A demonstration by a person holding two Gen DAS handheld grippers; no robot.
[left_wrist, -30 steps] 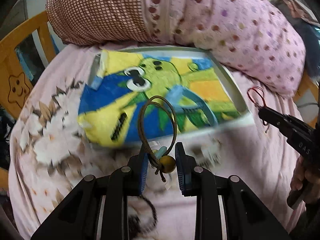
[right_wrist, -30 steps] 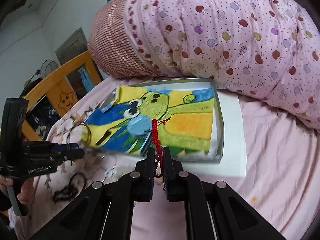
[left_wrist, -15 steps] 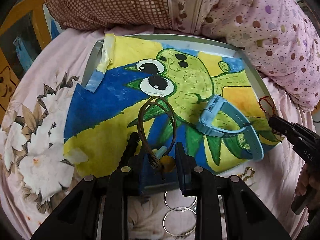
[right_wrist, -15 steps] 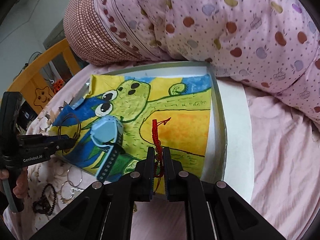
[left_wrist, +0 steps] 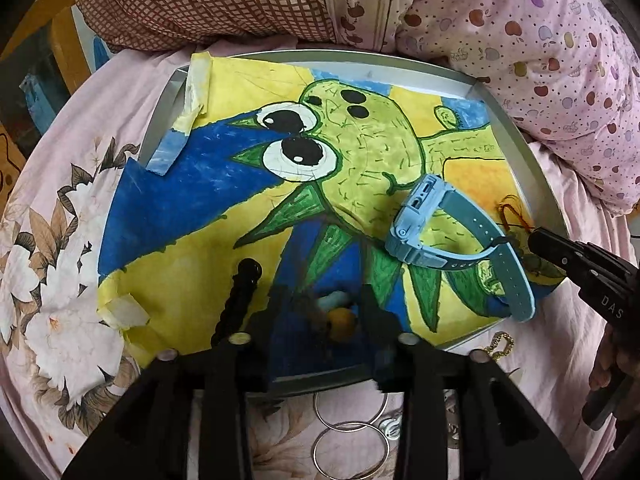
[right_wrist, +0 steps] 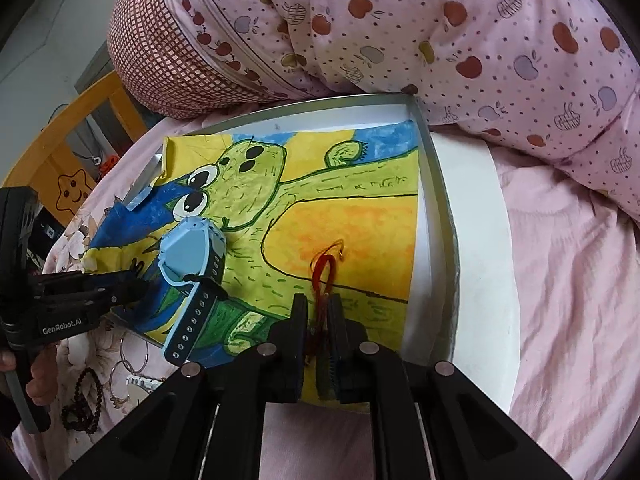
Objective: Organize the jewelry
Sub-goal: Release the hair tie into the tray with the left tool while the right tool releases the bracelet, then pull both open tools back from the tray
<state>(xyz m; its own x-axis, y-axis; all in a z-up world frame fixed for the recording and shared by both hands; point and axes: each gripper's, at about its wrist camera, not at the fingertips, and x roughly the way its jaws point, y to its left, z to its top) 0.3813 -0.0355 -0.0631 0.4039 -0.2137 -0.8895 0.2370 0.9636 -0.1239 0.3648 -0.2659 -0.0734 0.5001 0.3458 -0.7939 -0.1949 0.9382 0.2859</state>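
Note:
A grey tray (left_wrist: 532, 168) lined with a painted cartoon sheet lies on the bed. A blue watch (left_wrist: 436, 236) lies in it, also in the right wrist view (right_wrist: 192, 256). My left gripper (left_wrist: 324, 312) is low over the tray's near edge, blurred, with the brown cord bracelet's amber bead (left_wrist: 340, 320) between its fingers. My right gripper (right_wrist: 318, 312) is shut on a red string bracelet (right_wrist: 324, 272) whose loop rests on the orange part of the sheet.
Silver rings (left_wrist: 350, 428), a gold chain (left_wrist: 500, 344) and dark beads (right_wrist: 82, 400) lie on the floral bedding before the tray. A black item (left_wrist: 240, 292) lies on the sheet. Pink quilt (right_wrist: 440, 28) and checked pillow behind. A wooden bed rail (right_wrist: 60, 148) stands left.
Both grippers moved forward and down onto the tray. The brown cord loop has dropped out of sight between the left fingers. The red bracelet now touches the sheet.

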